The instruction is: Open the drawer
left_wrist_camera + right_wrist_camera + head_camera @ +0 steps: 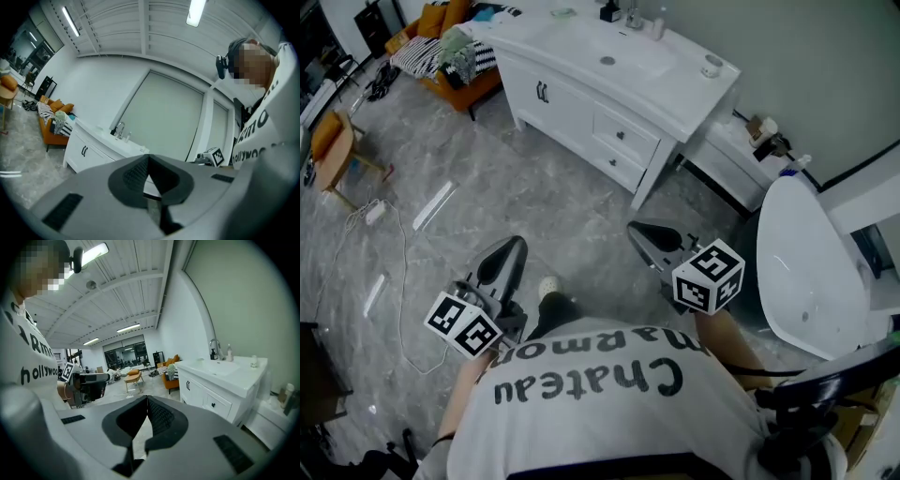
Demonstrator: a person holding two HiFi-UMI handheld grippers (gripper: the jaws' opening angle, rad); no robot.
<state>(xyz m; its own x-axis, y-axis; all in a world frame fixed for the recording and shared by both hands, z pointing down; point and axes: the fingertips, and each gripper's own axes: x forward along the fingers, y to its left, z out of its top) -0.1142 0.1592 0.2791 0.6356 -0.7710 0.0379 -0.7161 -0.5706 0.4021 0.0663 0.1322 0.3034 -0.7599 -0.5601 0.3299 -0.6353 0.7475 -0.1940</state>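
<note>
Drawer (623, 134) shut, in white vanity (684, 89) far ahead, grey floor (534, 202) between. Toilet (806, 272) near right. My left gripper (516, 246), right gripper (637, 230): jaws together, holding nothing.

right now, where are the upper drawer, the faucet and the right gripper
upper drawer (622, 135): head view, on its dark knob
faucet (634, 15): head view, on its upright body
right gripper (147, 398): right gripper view, where its shut fingertips meet
</note>
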